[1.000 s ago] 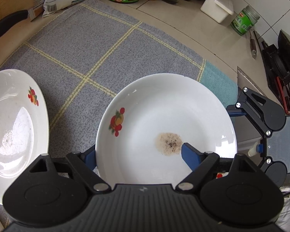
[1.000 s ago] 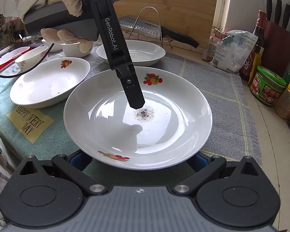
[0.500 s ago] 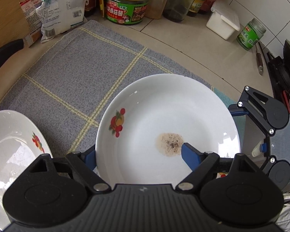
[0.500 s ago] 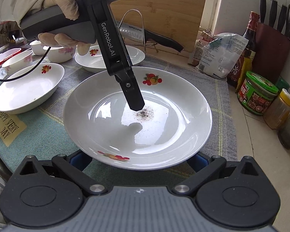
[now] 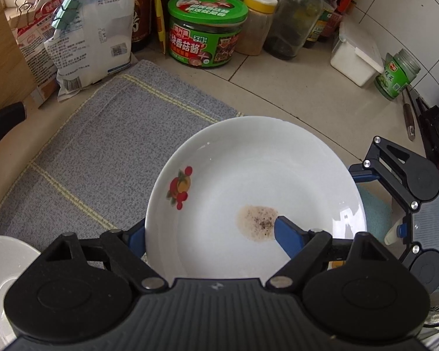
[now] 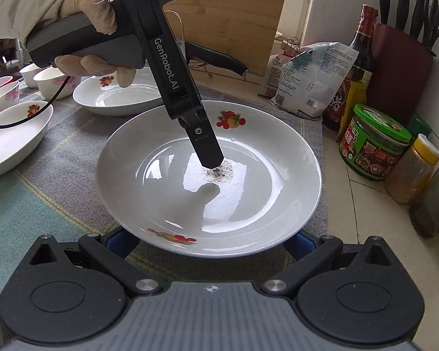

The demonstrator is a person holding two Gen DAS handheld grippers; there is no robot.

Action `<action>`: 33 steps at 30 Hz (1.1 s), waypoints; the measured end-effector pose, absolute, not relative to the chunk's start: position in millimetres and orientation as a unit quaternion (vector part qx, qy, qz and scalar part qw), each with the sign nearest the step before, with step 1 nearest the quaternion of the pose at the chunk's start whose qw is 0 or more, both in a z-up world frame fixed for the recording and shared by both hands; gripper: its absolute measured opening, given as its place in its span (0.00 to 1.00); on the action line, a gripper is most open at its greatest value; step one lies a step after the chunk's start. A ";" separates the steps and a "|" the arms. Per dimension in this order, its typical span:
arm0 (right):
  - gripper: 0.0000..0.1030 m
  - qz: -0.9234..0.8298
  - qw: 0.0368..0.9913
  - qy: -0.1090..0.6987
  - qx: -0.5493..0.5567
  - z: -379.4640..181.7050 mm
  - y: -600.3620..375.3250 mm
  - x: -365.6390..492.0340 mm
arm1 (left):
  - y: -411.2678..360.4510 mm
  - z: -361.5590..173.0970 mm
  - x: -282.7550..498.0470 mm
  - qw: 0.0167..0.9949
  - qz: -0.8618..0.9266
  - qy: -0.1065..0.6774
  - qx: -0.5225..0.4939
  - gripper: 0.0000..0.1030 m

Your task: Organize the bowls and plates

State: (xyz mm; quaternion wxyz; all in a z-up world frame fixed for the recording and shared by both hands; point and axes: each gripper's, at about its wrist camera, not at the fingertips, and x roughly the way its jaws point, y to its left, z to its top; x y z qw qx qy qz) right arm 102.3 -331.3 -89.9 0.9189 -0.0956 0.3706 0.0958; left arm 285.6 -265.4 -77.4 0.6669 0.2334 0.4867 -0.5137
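Observation:
A white plate with fruit prints and a brown speckled stain in its middle is held above the grey mat. My left gripper is shut on the plate's rim, one finger inside, one beneath. In the right wrist view the same plate shows with the left finger resting near the stain. My right gripper is open under the plate's near rim, its fingers wide on either side.
More white plates and small bowls stand at the back left. Jars, bottles and bags line the wall. A knife block and a cutting board stand behind. The grey mat covers the counter.
The plate, held by my left gripper, has moved right along the mat toward the jars. The other plates have slid to the left in both views.

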 end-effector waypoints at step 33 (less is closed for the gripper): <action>1.00 0.038 0.914 0.400 -0.047 -90.8 -346.6 102.8 | -252.1 -67.0 280.5 0.729 -0.496 0.421 0.210 0.88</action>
